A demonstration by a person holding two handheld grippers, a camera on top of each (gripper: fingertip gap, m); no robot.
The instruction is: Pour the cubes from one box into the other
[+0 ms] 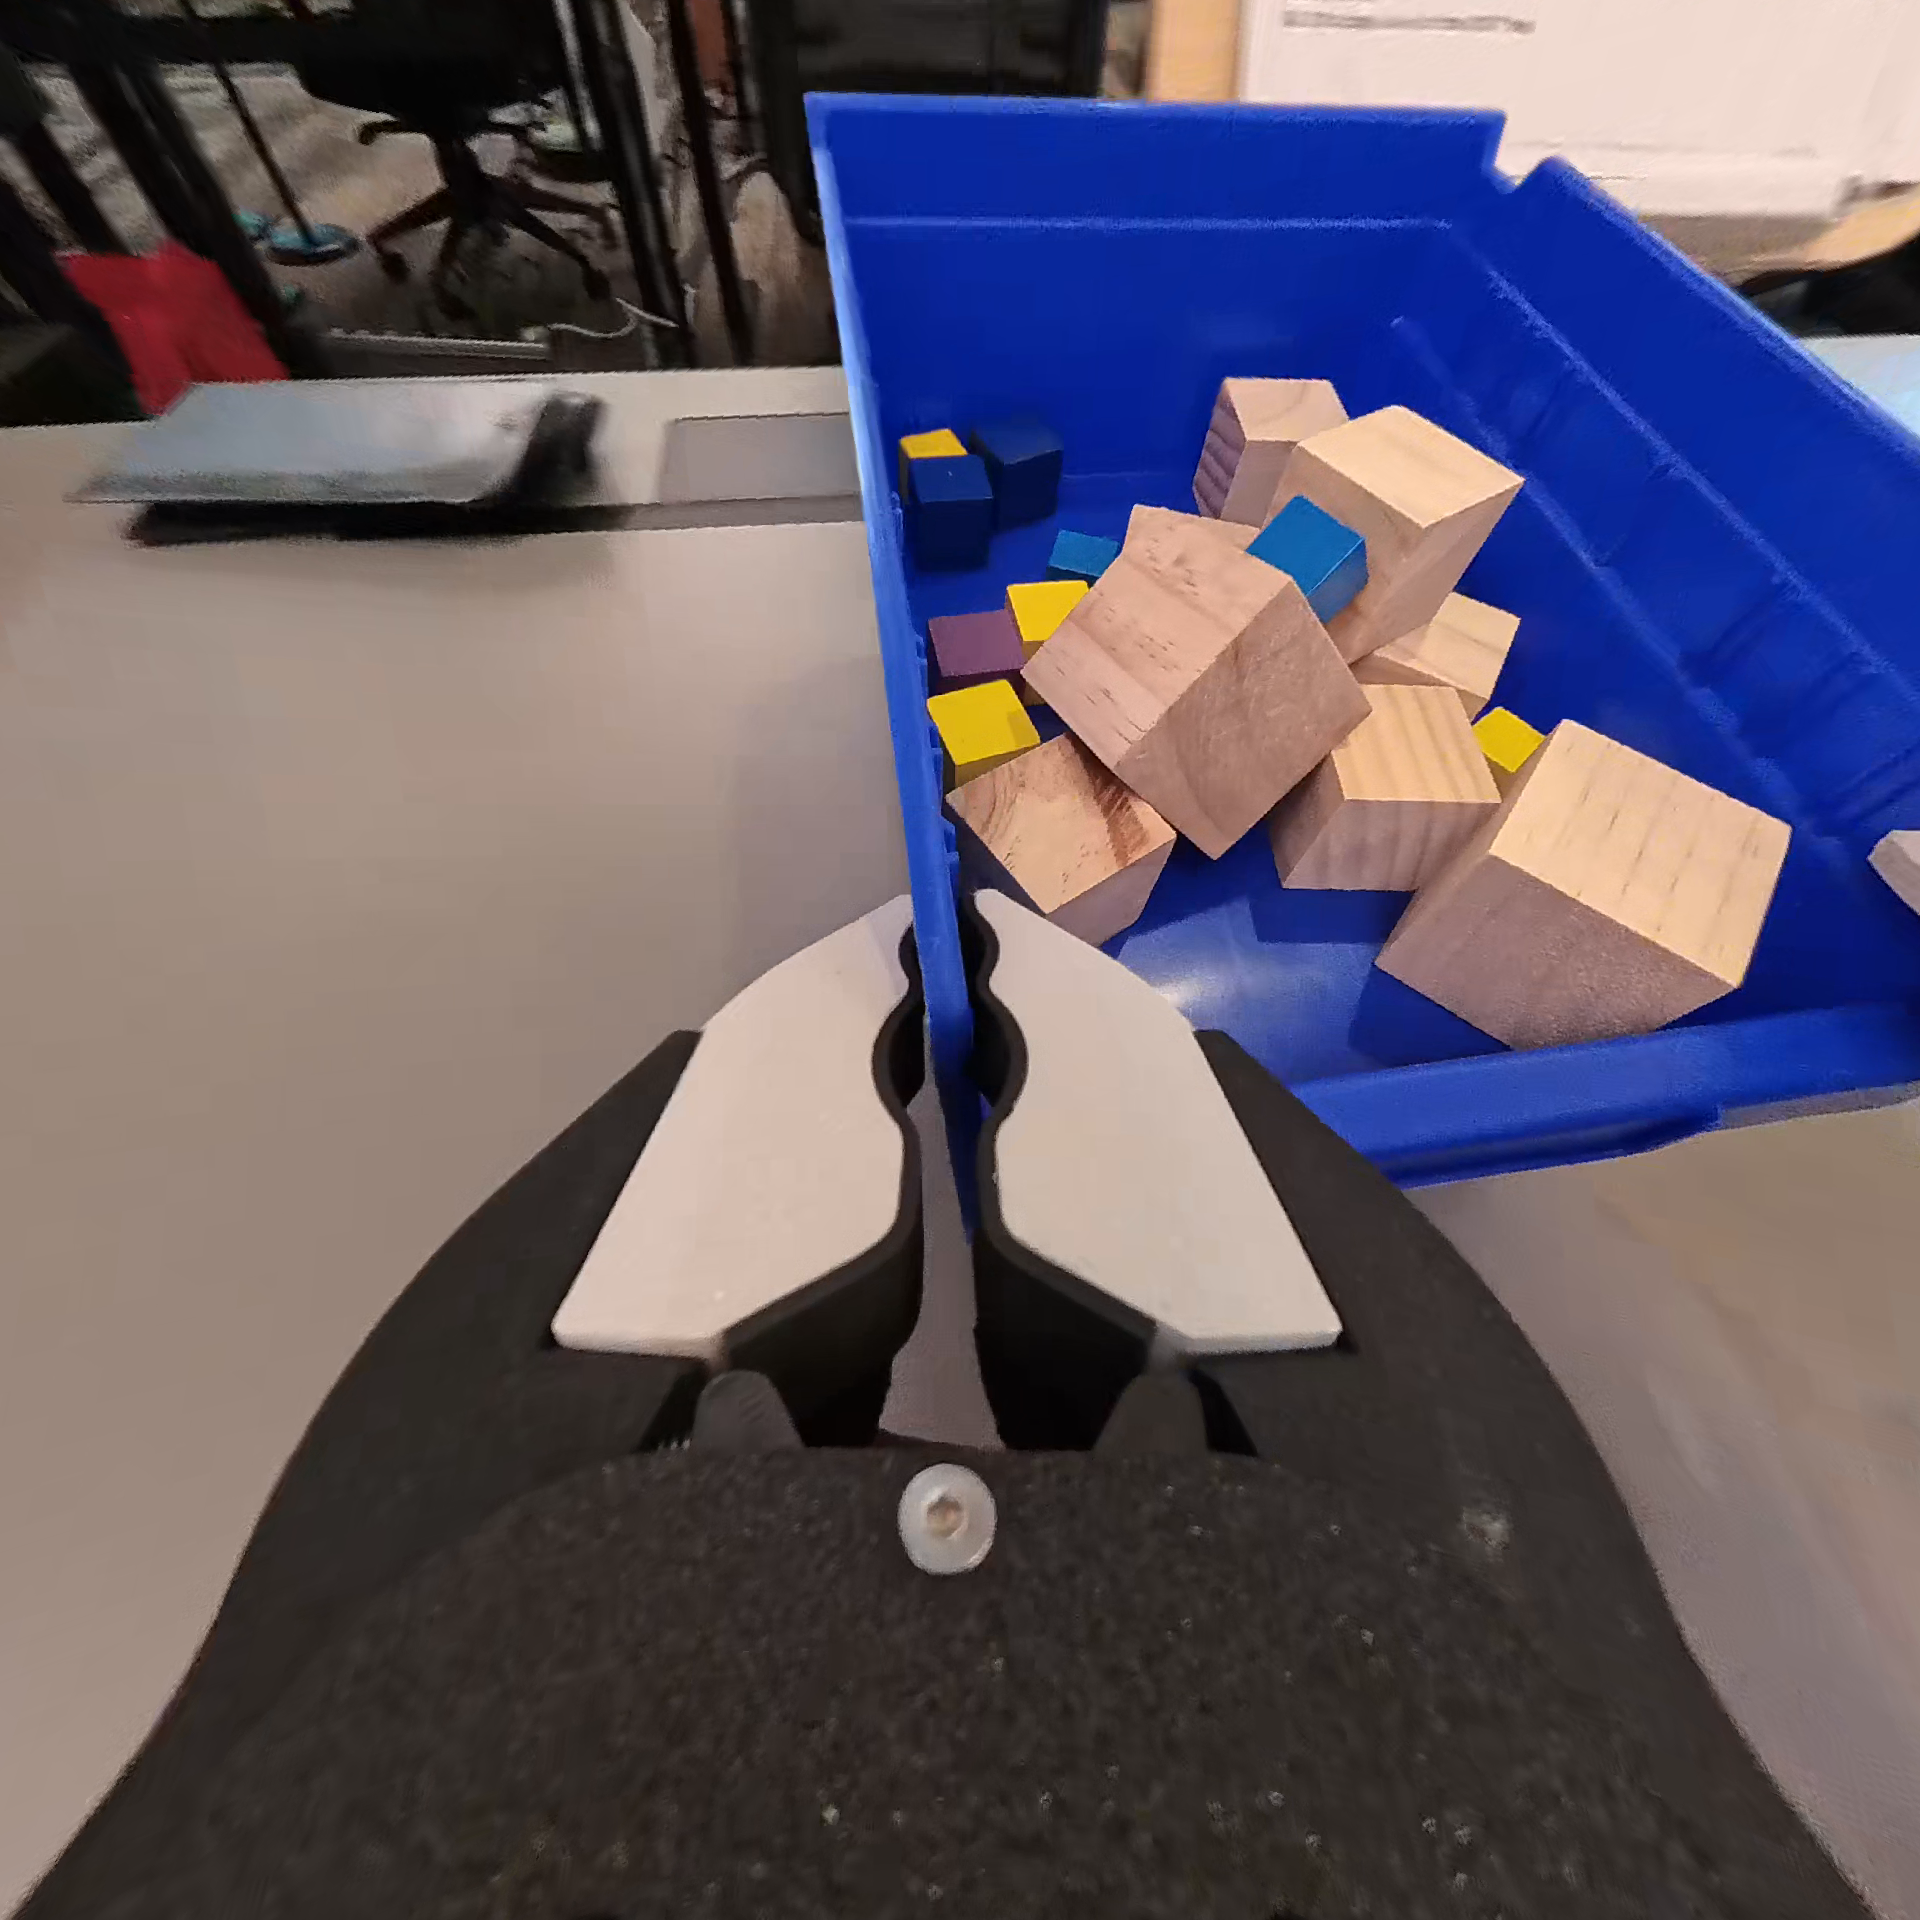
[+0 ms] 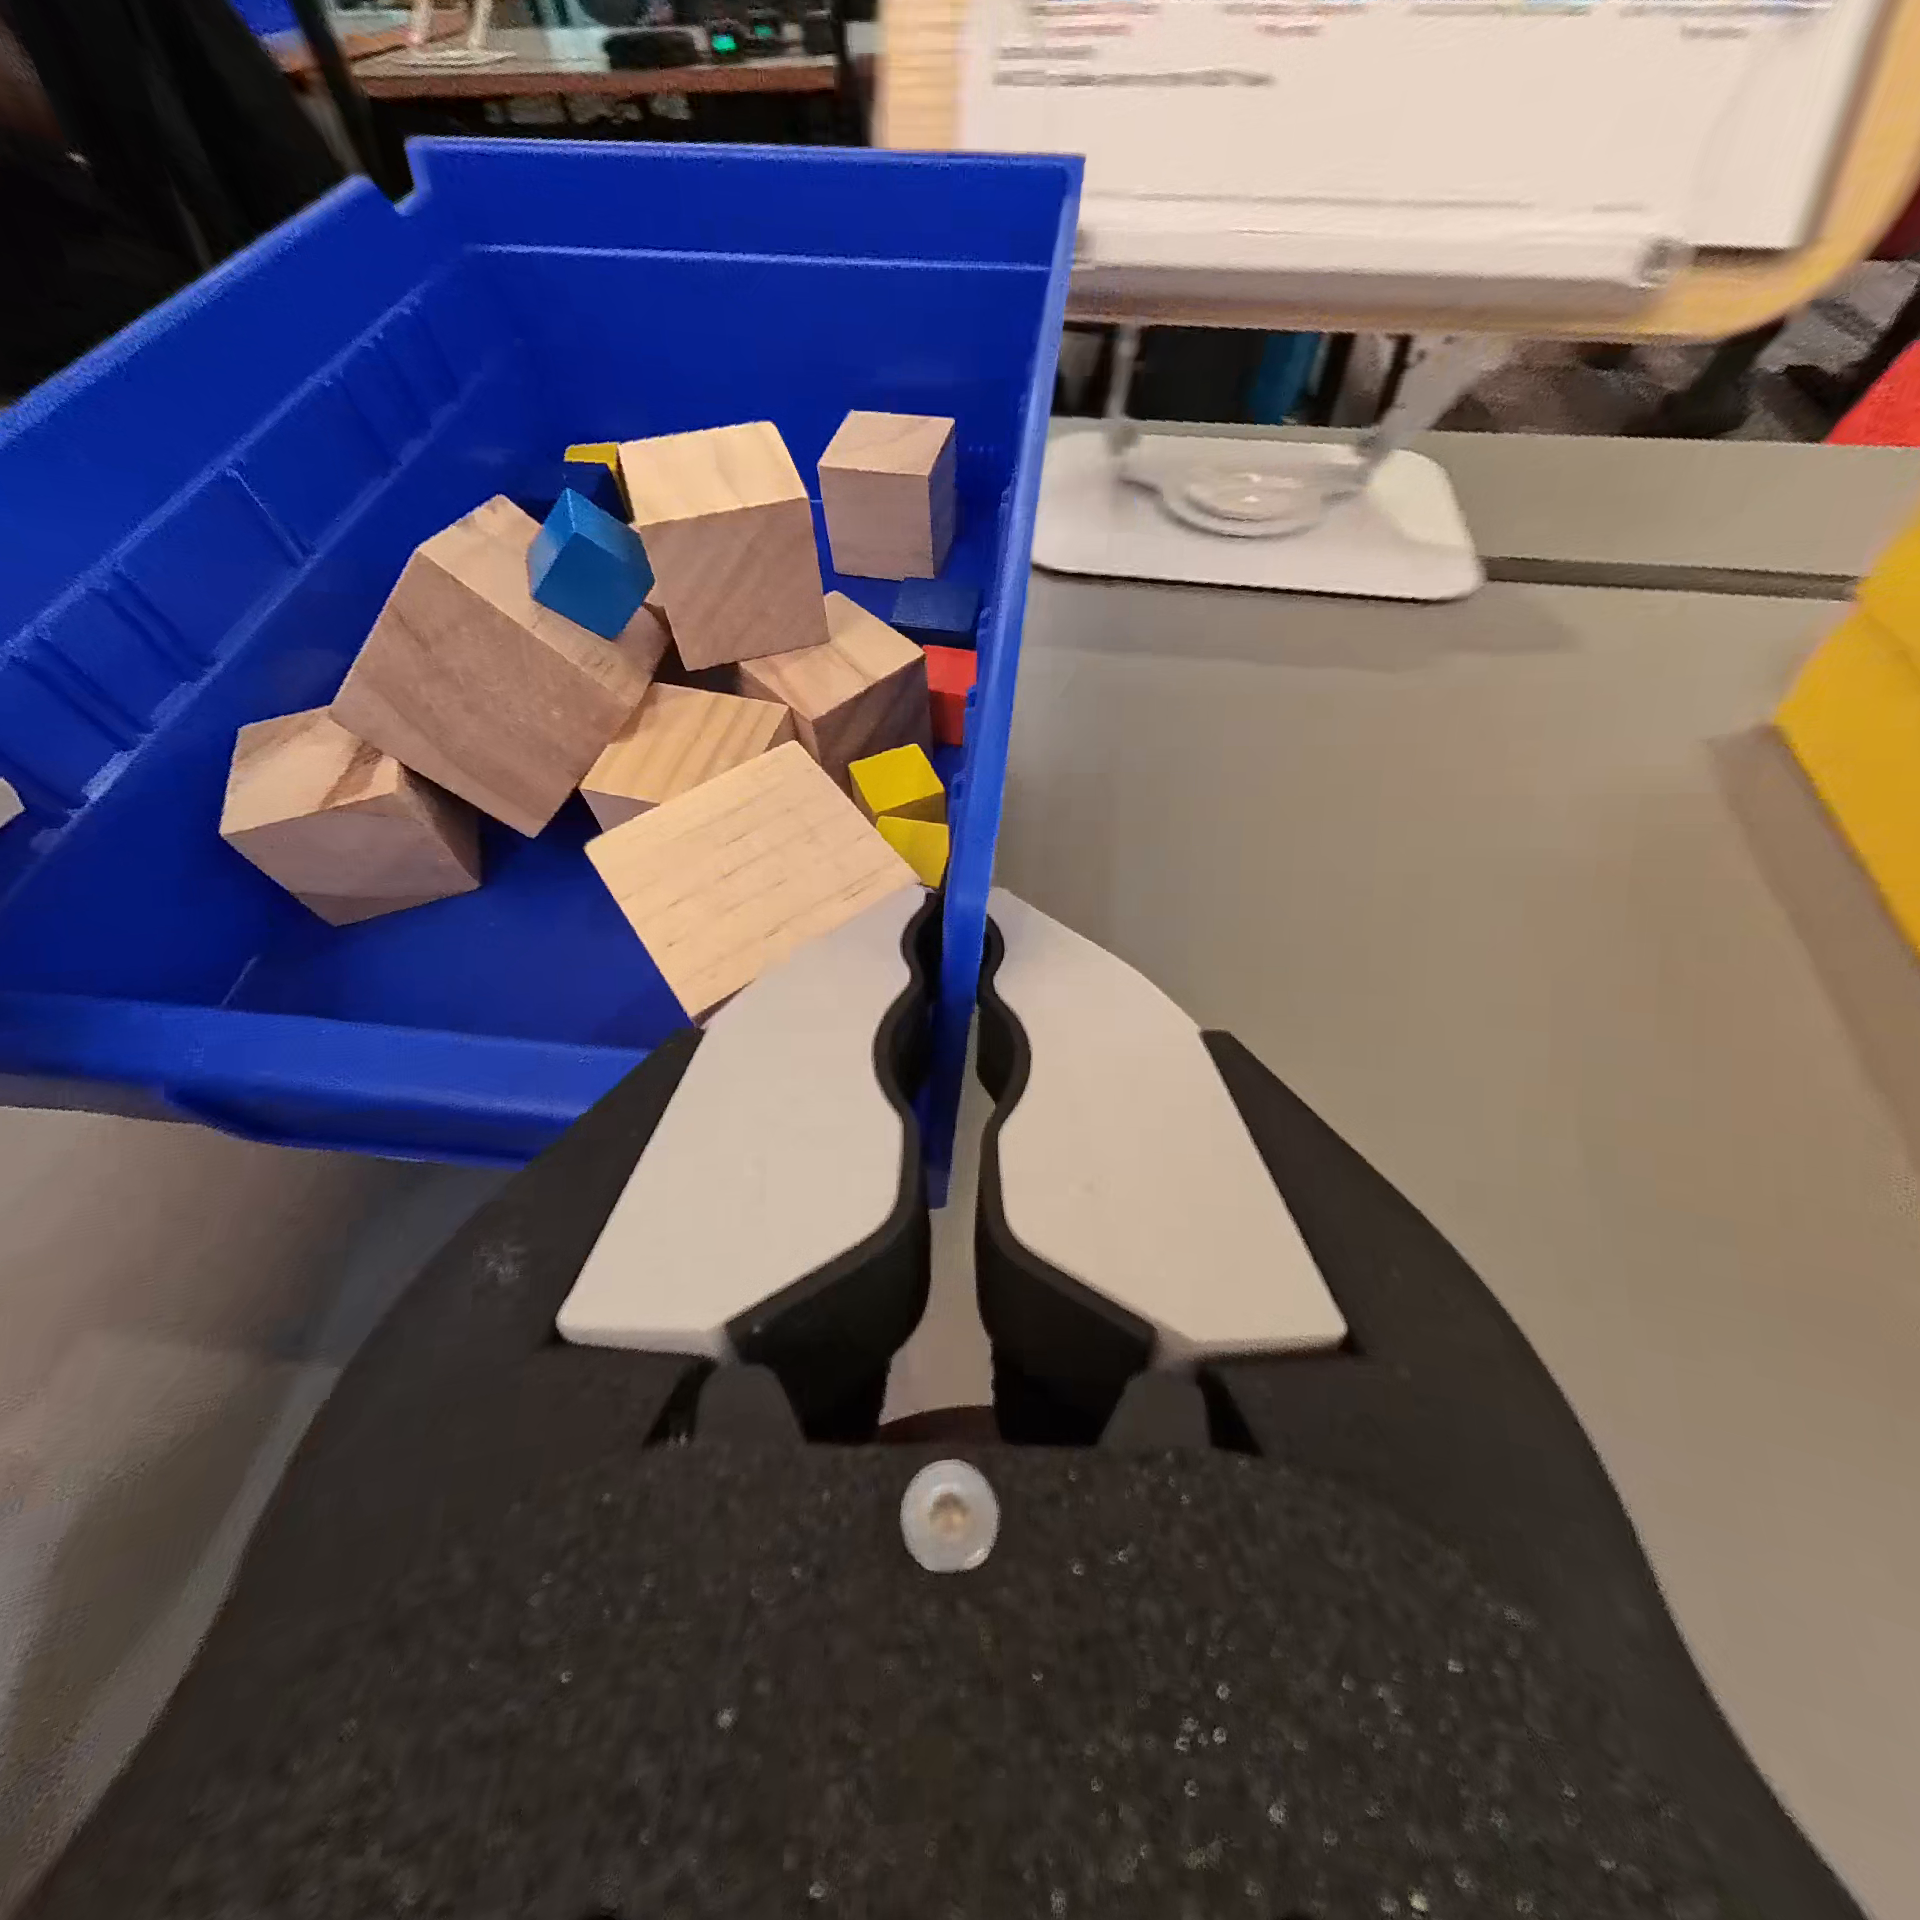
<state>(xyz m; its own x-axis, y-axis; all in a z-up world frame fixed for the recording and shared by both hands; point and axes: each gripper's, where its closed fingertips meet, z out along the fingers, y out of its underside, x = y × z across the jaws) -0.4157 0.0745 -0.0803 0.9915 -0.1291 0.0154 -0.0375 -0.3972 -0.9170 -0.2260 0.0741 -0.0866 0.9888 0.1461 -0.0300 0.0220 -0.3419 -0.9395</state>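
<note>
A blue box (image 1: 1195, 281) holds several large wooden cubes (image 1: 1195, 675) and small yellow, blue and purple cubes. My left gripper (image 1: 945, 935) is shut on the box's left side wall, one pad inside and one outside. In the right wrist view the same blue box (image 2: 727, 312) shows with the wooden cubes (image 2: 488, 675), a red cube and yellow cubes. My right gripper (image 2: 956, 925) is shut on the box's right side wall. The box looks tilted, its near end raised off the grey table (image 1: 416, 831).
A yellow box (image 2: 1870, 707) stands at the right edge of the right wrist view. A white stand base (image 2: 1257, 530) sits behind on the table. A dark flat slab (image 1: 332, 457) lies at the table's far left. Chairs and desks stand beyond.
</note>
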